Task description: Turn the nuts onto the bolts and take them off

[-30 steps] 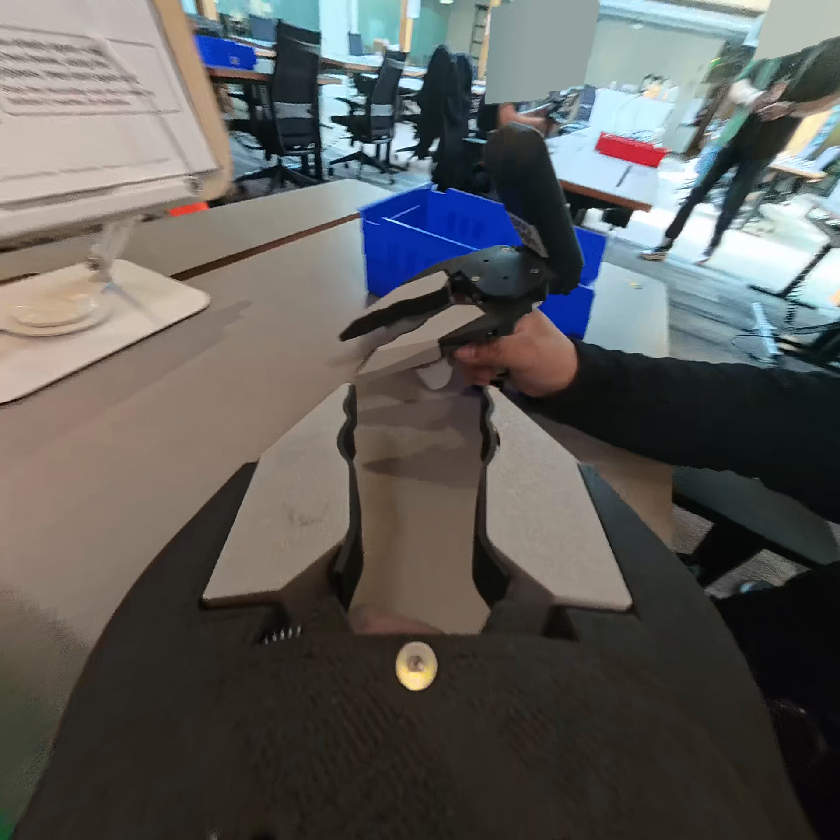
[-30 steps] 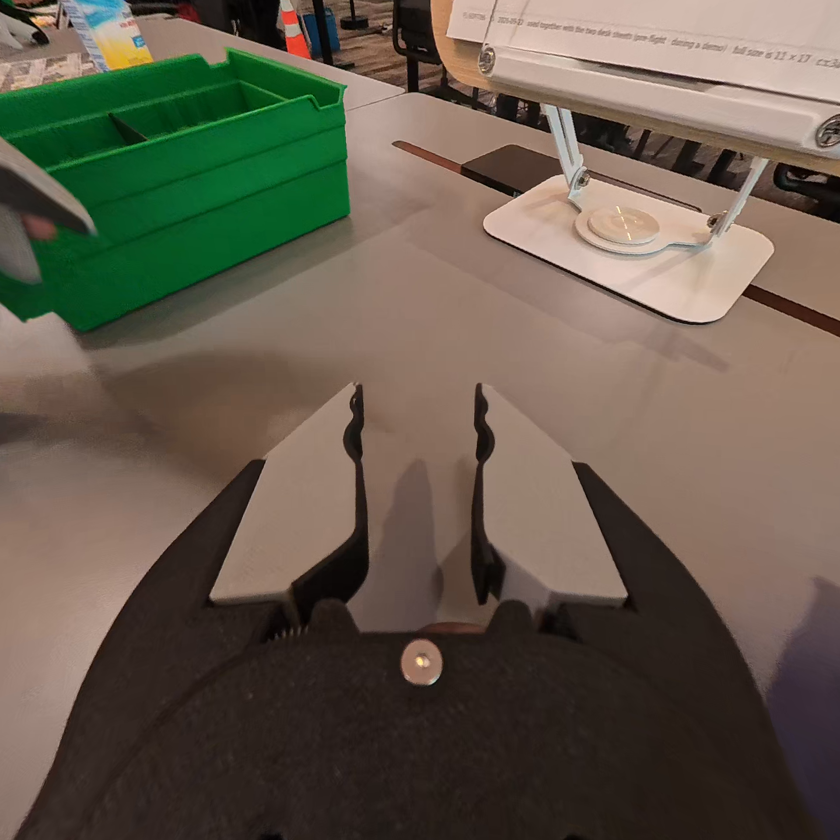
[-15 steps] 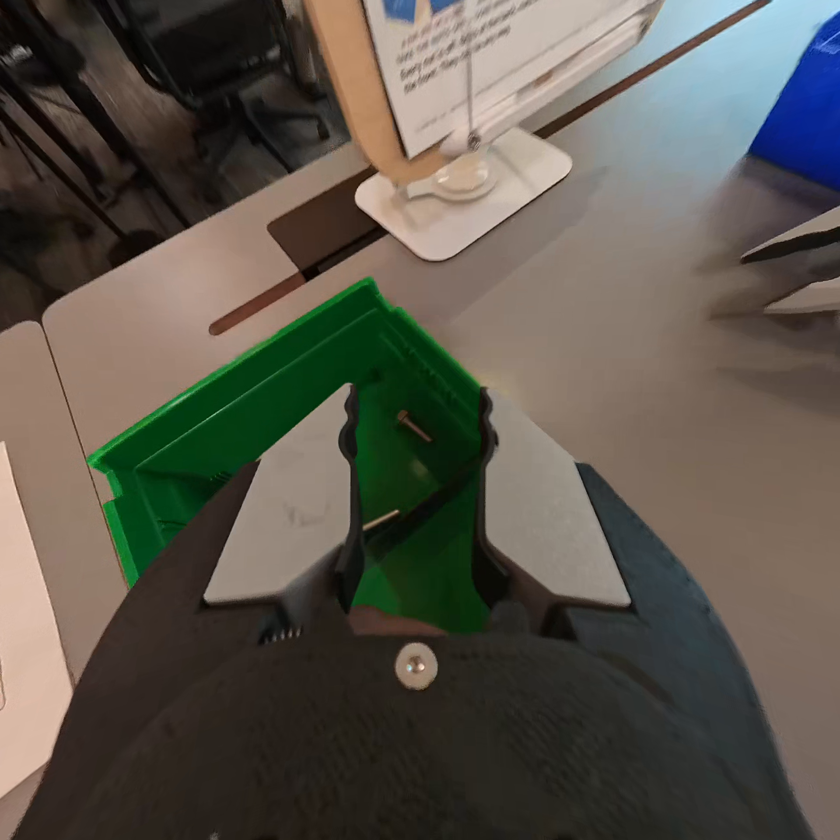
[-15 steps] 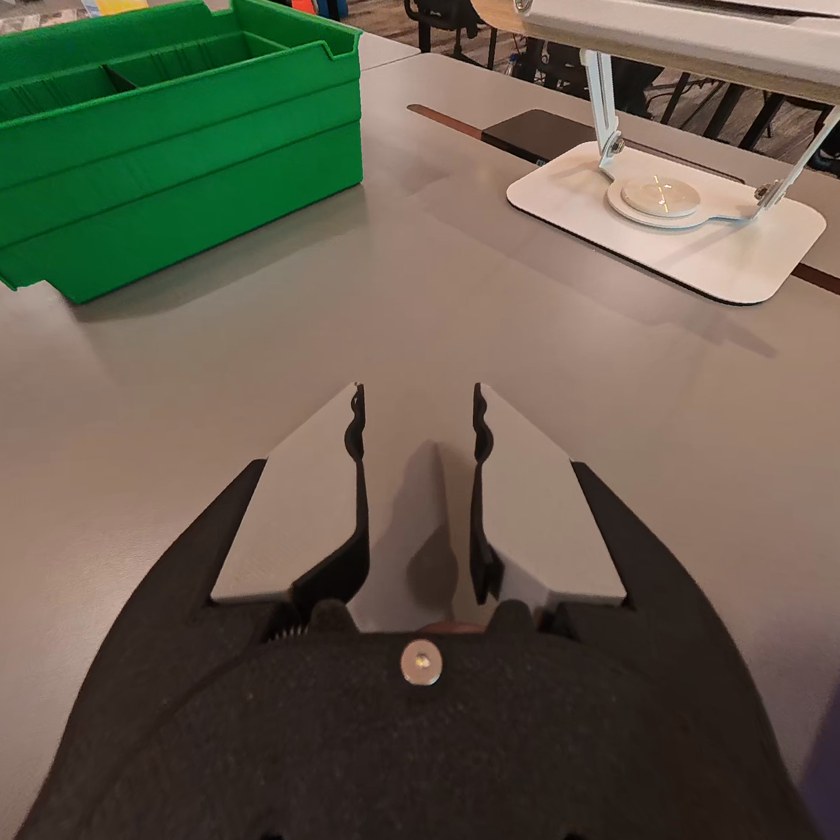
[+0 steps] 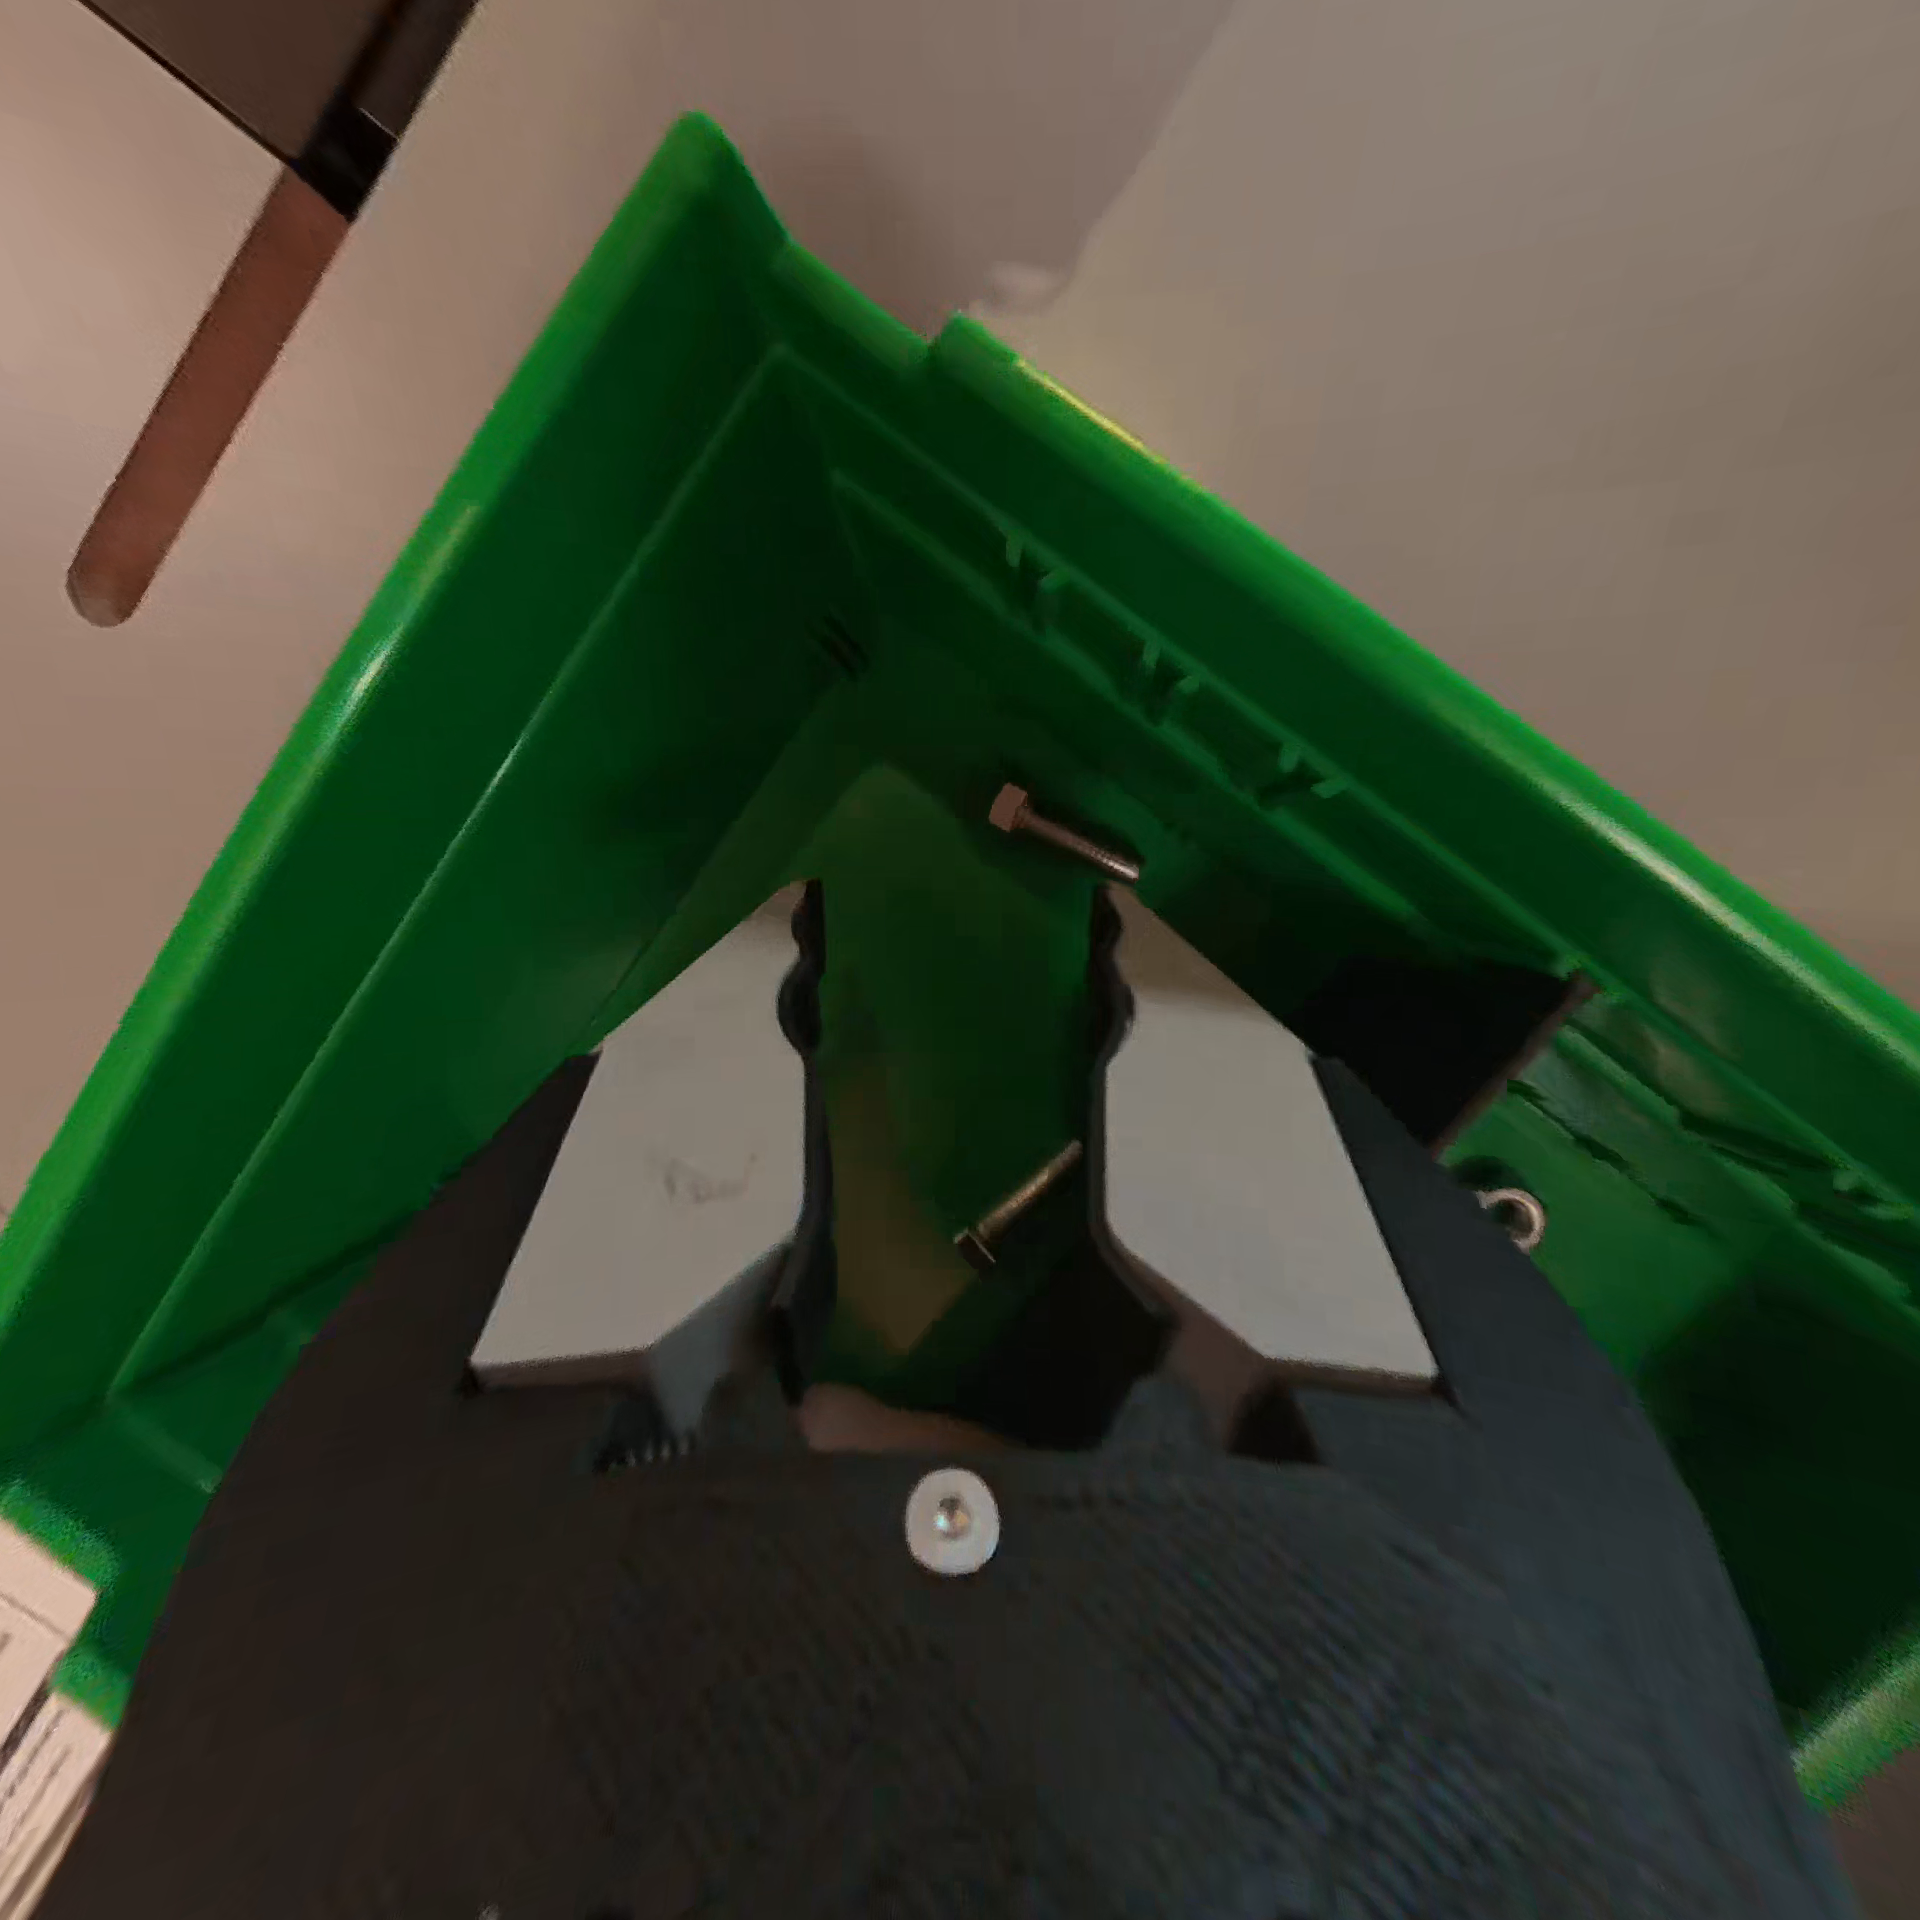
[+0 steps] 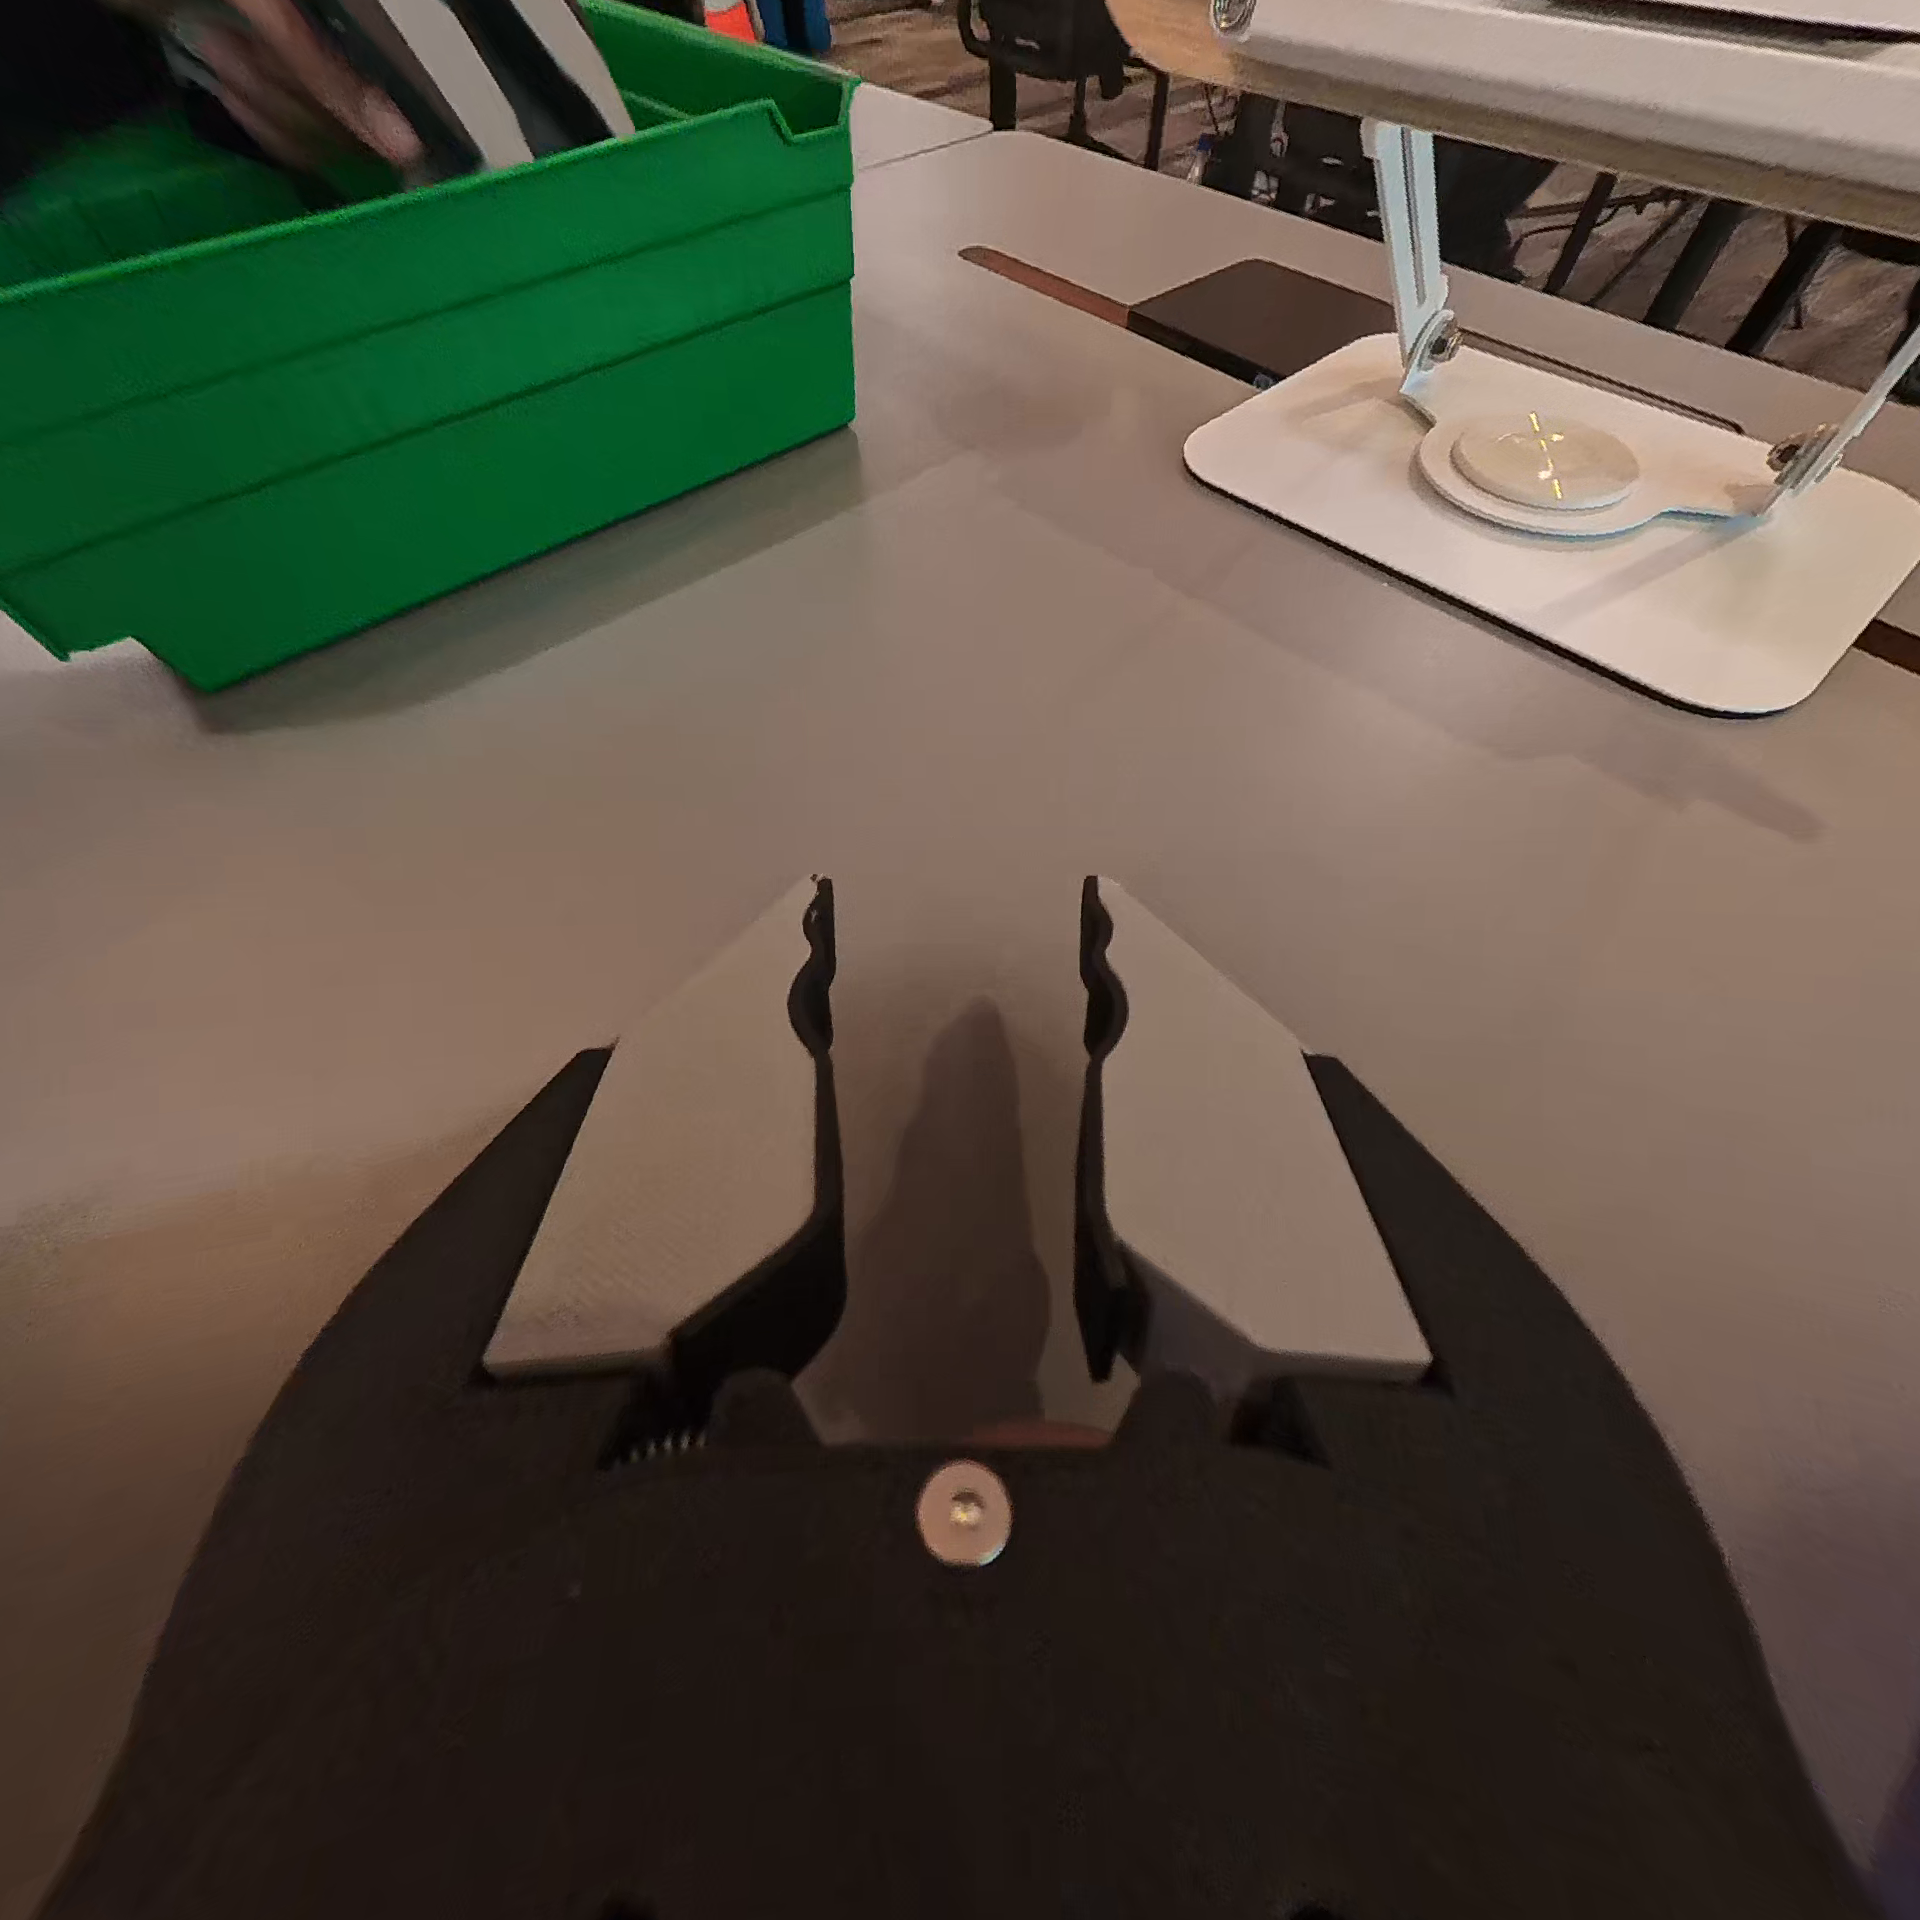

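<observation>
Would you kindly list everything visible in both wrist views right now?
Green bin: one, on the grey table, holding the hardware.
Bolts: two, silver, in the bin's corner compartment; one by the far wall, one nearer the tongs.
Nut-like piece: one, silver, next compartment; too blurred to confirm.
Black divider: one, across the bin.
Stand: one, white, on the table right of the bin.
Table: one, grey.
Left tongs: open, inside the bin.
Right tongs: open, empty, over bare table.
</observation>
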The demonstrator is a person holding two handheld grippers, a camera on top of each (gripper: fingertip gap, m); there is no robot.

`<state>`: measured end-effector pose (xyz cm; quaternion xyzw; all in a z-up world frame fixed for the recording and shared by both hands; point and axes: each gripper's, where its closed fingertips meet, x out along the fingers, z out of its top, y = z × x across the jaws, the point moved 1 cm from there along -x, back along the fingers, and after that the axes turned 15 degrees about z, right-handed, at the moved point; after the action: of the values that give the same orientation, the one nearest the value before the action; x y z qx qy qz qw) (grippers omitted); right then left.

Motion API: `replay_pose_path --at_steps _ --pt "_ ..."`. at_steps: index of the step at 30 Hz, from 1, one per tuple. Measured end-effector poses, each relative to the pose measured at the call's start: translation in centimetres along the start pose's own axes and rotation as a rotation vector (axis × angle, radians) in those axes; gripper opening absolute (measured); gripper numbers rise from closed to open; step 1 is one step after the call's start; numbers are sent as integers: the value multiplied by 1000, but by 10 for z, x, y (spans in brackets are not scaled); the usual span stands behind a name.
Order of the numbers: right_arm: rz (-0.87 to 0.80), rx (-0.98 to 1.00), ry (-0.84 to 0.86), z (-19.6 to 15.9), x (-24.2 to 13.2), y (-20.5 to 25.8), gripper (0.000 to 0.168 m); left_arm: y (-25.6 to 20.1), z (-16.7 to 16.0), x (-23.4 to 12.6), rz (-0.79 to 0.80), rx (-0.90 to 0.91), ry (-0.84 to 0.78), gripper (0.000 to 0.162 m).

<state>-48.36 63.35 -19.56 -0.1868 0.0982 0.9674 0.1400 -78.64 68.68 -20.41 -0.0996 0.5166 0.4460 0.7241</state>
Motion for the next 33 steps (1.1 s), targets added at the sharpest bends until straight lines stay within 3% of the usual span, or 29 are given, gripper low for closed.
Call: replay_pose_path --at_steps 7,9,10,17,19,28,33 --pt "35 10 7 -1 2 5 44 -12 1 24 -79 21 124 50" --pt "41 -5 14 -1 3 9 44 -18 3 27 -114 25 141 39" --pt "46 -12 12 0 3 11 43 -20 4 29 -121 23 150 25" --pt "79 -41 -17 10 1 27 43 -13 3 33 -15 48 172 20" --pt "83 -49 -23 12 1 30 42 -6 2 29 18 34 172 5" --pt "81 -90 -9 13 2 37 42 19 -2 -5 141 -38 112 5" --pt "102 -65 -8 11 6 38 42 38 10 -42 241 -93 0 5"
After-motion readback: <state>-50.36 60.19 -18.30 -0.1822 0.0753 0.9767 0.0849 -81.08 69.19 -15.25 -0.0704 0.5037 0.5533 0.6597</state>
